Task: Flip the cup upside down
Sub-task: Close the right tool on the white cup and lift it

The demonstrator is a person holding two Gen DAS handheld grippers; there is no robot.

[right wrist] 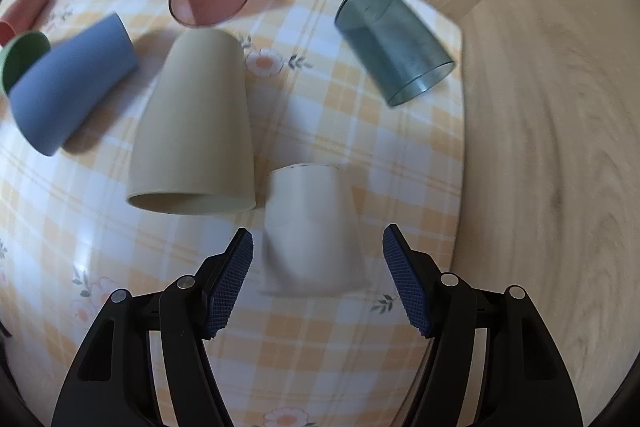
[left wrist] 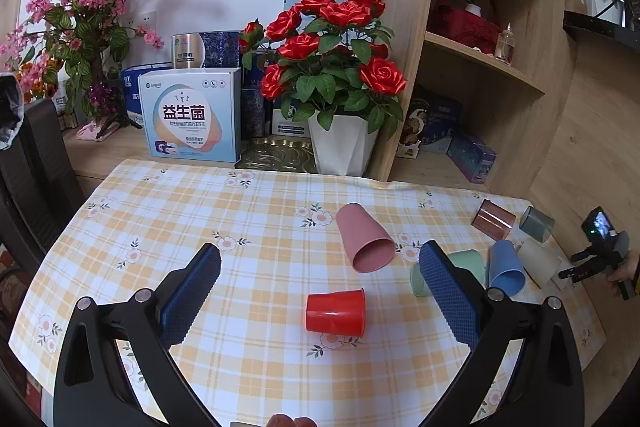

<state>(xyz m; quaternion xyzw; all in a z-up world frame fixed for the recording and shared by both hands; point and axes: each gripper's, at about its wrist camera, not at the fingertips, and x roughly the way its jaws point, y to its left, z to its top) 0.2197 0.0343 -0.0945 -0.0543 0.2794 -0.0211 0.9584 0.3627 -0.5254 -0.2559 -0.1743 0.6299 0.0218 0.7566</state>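
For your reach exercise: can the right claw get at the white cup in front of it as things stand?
Probably yes. The right claw is open, the white cup sits between its fingers, and nothing blocks it. The beige cup stands close on the left.

Left gripper (left wrist: 320, 269) spread wide above a checked cloth (left wrist: 168, 223), nothing between the blue pads (left wrist: 192, 295). Red cup (left wrist: 336, 313) on its side just ahead, mouth to the right. Pink cup (left wrist: 364, 243) beyond it, also lying down, mouth toward the camera. Green cup (left wrist: 464, 263) partly hidden behind the right finger, blue cup (left wrist: 506, 269) and pale cup (left wrist: 538, 261) beside it. Brown cup (left wrist: 493, 219) and grey cup (left wrist: 537, 223) farther back. Right gripper (left wrist: 600, 251) at the cloth's right edge. Roses (left wrist: 332, 55) in a white pot (left wrist: 342, 147) behind.
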